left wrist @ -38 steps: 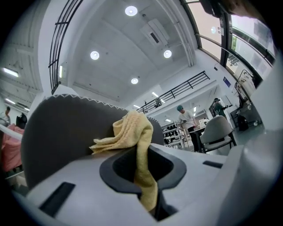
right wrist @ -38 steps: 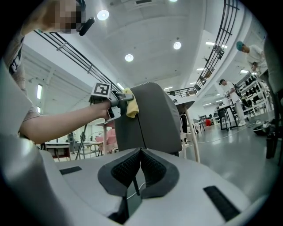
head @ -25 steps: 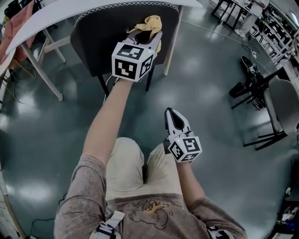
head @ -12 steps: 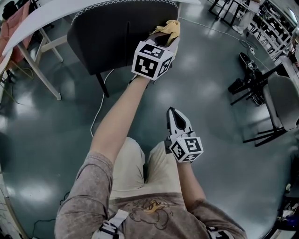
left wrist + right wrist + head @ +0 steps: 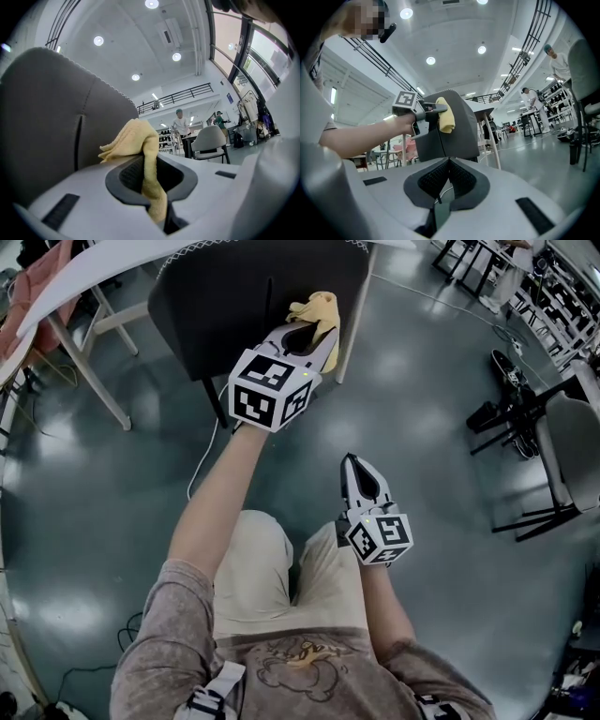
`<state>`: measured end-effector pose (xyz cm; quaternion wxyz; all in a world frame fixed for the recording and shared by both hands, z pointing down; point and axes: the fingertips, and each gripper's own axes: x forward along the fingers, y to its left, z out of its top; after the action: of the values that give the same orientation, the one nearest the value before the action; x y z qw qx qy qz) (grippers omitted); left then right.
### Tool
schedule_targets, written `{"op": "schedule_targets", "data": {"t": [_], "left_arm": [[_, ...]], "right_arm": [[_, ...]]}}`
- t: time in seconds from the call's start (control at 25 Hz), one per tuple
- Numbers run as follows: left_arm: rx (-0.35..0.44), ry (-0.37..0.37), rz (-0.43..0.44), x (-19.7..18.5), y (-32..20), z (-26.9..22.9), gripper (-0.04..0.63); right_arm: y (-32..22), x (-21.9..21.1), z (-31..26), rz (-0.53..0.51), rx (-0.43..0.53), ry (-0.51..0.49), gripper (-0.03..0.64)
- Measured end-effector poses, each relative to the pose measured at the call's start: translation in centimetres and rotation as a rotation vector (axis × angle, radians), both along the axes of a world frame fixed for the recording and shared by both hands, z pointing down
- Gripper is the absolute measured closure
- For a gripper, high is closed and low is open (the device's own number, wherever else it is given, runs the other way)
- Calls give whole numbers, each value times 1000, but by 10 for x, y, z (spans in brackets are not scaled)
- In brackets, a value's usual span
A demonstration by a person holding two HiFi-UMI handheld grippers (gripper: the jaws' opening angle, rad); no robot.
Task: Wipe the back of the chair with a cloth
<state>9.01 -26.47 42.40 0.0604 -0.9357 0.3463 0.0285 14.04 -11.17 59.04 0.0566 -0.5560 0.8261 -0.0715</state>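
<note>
The dark grey chair back (image 5: 234, 306) stands at the top of the head view, under a white table edge. My left gripper (image 5: 314, 320) is shut on a yellow cloth (image 5: 317, 311), which presses against the chair back's right part. In the left gripper view the cloth (image 5: 140, 150) hangs pinched between the jaws, with the chair back (image 5: 51, 122) close on the left. My right gripper (image 5: 361, 479) hangs lower, away from the chair, shut with nothing in it. The right gripper view shows the chair (image 5: 457, 126), the cloth (image 5: 445, 119) and the left gripper (image 5: 433, 110) ahead.
A white table (image 5: 112, 263) with angled legs stands behind the chair. A white cable (image 5: 202, 460) runs over the glossy grey floor. Black chairs and equipment (image 5: 525, 418) stand at the right. People stand at tables in the distance (image 5: 180, 126).
My left gripper, with the cloth, swung right along the chair back, then came back left and slightly lower. The right gripper stayed nearly still.
</note>
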Motion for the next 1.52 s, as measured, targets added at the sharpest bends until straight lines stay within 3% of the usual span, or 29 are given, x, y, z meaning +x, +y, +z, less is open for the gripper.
{"op": "schedule_targets", "data": {"t": [0.16, 0.56, 0.8, 1.12, 1.52], "left_arm": [[10, -34, -68, -50, 6, 9, 543], [25, 3, -302, -188, 10, 12, 543], [26, -49, -436, -255, 11, 29, 543], [5, -110, -472, -267, -3, 51, 543], [-18, -87, -444, -241, -33, 62, 543]], "right_arm": [[-1, -5, 2, -10, 2, 0, 592], [-1, -19, 4, -48, -6, -6, 592], [-4, -21, 11, -62, -16, 1, 592], [-9, -21, 13, -60, -19, 1, 592], [-10, -13, 14, -38, -13, -10, 592]]}}
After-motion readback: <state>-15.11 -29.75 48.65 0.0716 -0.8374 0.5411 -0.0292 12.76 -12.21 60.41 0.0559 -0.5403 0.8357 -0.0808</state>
